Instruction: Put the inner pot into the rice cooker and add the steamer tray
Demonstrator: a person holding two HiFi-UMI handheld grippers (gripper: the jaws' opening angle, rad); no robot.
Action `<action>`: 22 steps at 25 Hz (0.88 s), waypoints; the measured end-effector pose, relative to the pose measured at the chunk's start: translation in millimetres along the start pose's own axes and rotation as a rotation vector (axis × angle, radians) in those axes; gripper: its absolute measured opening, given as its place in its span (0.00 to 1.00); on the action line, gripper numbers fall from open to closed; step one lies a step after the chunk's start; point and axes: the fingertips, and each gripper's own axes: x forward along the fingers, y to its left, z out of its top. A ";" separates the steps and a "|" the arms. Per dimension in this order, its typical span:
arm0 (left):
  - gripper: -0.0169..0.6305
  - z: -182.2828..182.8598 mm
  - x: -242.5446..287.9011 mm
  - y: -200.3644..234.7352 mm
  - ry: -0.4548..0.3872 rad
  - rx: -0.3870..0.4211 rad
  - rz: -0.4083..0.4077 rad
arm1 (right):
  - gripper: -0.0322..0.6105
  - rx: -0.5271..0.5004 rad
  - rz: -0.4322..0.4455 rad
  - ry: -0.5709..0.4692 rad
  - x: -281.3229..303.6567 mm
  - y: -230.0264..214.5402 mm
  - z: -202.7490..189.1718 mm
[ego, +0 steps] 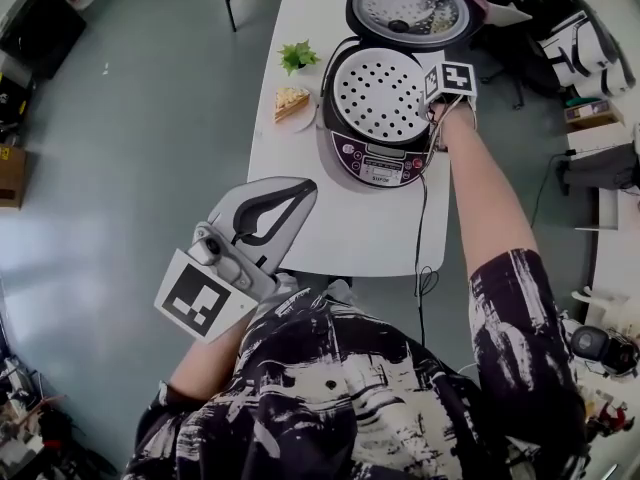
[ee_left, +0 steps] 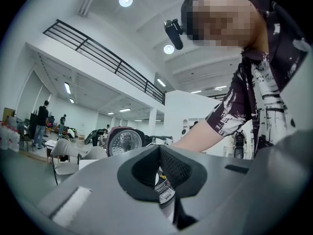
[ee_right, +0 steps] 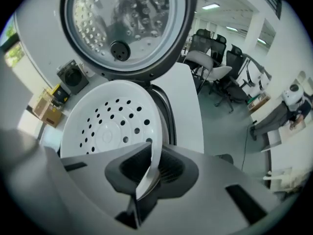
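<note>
Steamer tray (ego: 380,93), white and perforated, sits in the mouth of the open rice cooker (ego: 385,163) on the white table (ego: 350,233), with the lid (ego: 412,6) standing up behind it. The inner pot is hidden beneath the tray, so that it is already in place is only a fair guess. The right gripper (ee_right: 149,168) points steeply down at the cooker's right side, its jaws closed thin on the tray's rim, which shows as a white edge pinched between the pads. The left gripper (ego: 290,193) hangs well back off the table edge, near the person's body, jaws together on nothing. The step in hand looks like seating the tray, and the care lies in getting it level; whether it rests evenly all round cannot be told. The held side should go down until the rim bears on the cooker's lip. The jaws should then part cleanly before the gripper lifts straight up, since a light plastic tray will likely tip or hop if the pads drag it. The rise must stay clear of the raised lid. If the cooker shifts, the idle left gripper could steady its body.
</note>
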 end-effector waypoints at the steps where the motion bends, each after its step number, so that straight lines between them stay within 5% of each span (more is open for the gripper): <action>1: 0.03 0.3 -0.1 -0.5 -0.001 0.001 -0.002 | 0.09 -0.040 -0.019 -0.004 -1.0 -0.2 0.7; 5: 0.03 2.2 -1.1 -3.7 -0.004 0.002 -0.006 | 0.12 -0.152 -0.081 -0.018 -7.6 -3.7 3.4; 9: 0.03 2.8 -0.5 -8.4 -0.004 0.006 -0.015 | 0.29 -0.208 -0.083 -0.032 -8.7 -2.8 2.0; 15: 0.03 2.8 1.8 -17.5 -0.003 0.012 -0.032 | 0.30 -0.310 -0.154 -0.100 -18.1 -5.0 7.4; 17: 0.03 3.2 2.2 -21.1 -0.002 0.012 -0.036 | 0.20 -0.332 -0.184 -0.132 -22.8 -5.0 9.2; 22: 0.03 0.8 2.0 -25.1 0.004 0.007 -0.035 | 0.23 -0.493 -0.264 -0.124 -16.7 4.6 5.4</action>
